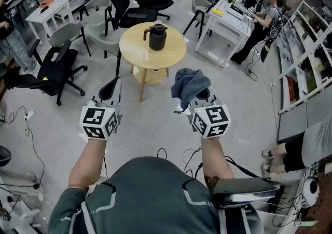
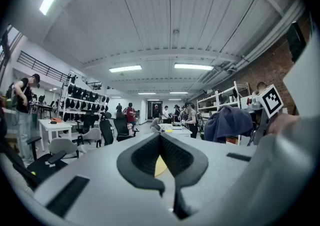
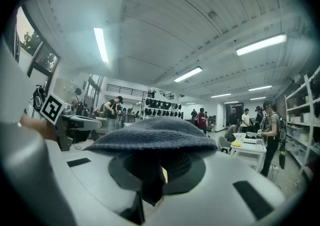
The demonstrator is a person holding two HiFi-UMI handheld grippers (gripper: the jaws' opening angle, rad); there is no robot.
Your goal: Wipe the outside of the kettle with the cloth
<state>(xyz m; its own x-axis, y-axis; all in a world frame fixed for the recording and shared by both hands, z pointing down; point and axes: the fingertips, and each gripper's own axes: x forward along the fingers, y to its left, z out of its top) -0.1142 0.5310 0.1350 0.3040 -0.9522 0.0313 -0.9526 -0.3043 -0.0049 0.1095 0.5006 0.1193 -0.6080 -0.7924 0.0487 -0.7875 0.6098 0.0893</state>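
Round wooden table [image 1: 136, 52]; black kettle [image 1: 157, 38] standing on it.

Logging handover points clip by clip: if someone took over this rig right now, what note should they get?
Left gripper: shut, empty, held level.
Right gripper: shut on the blue-grey cloth, which bunches up over its jaws.
Black kettle: upright on the round wooden table ahead, well apart from both grippers.
Done: cloth is in hand.
Left: close in on the table and wipe the kettle's outside; the cloth is not yet touching it.
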